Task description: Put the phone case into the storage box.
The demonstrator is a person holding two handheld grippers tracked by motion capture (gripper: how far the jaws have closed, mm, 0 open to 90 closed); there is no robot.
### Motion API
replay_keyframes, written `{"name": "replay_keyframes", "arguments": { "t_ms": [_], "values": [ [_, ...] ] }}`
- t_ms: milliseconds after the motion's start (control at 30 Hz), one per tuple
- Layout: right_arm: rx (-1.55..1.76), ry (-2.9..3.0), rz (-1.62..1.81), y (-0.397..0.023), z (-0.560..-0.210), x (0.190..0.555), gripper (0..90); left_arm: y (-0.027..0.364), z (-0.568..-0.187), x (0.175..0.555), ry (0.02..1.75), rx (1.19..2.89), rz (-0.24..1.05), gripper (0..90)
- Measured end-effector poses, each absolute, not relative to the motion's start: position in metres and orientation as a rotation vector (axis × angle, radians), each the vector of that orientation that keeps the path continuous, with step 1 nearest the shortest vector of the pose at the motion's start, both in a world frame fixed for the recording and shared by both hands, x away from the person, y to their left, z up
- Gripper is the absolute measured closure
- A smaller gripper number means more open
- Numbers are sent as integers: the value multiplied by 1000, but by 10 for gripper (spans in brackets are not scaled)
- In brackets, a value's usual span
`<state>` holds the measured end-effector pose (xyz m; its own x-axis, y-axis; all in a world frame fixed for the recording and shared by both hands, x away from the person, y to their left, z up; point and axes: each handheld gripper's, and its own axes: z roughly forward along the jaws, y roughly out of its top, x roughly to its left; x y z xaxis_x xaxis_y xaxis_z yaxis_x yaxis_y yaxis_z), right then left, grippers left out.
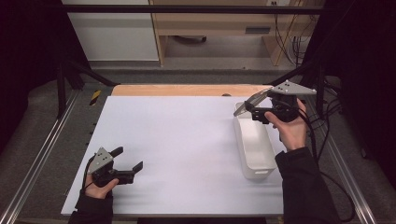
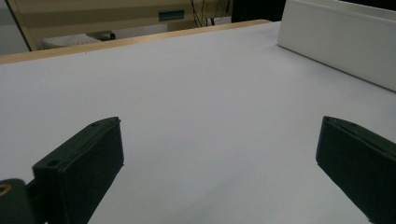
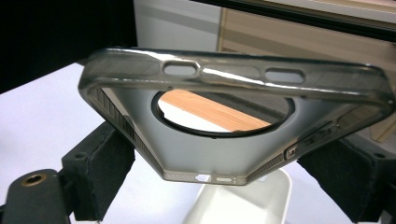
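At the near left of the white table [image 1: 177,154], the left gripper [image 1: 128,163] rests low with its jaws spread wide and nothing between them. Farther right, the right gripper [image 1: 250,111] clamps a translucent smoky-grey phone case with a round cut-out [image 3: 233,121] by its sides, held above the far end of the white rectangular plastic bin [image 1: 254,144]. The placing step seems in hand; next it likely needs lowering into the bin, then letting go.
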<state>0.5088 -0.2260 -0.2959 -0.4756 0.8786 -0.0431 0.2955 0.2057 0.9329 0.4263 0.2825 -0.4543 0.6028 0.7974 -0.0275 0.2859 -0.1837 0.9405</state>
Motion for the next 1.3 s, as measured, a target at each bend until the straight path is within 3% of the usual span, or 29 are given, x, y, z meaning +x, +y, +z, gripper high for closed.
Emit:
{"name": "replay_keyframes", "arguments": {
  "t_ms": [1300],
  "values": [
    [1331, 1838, 1077, -228, -317, 571, 119, 280, -459, 428, 874, 1772, 577, 4]
  ]
}}
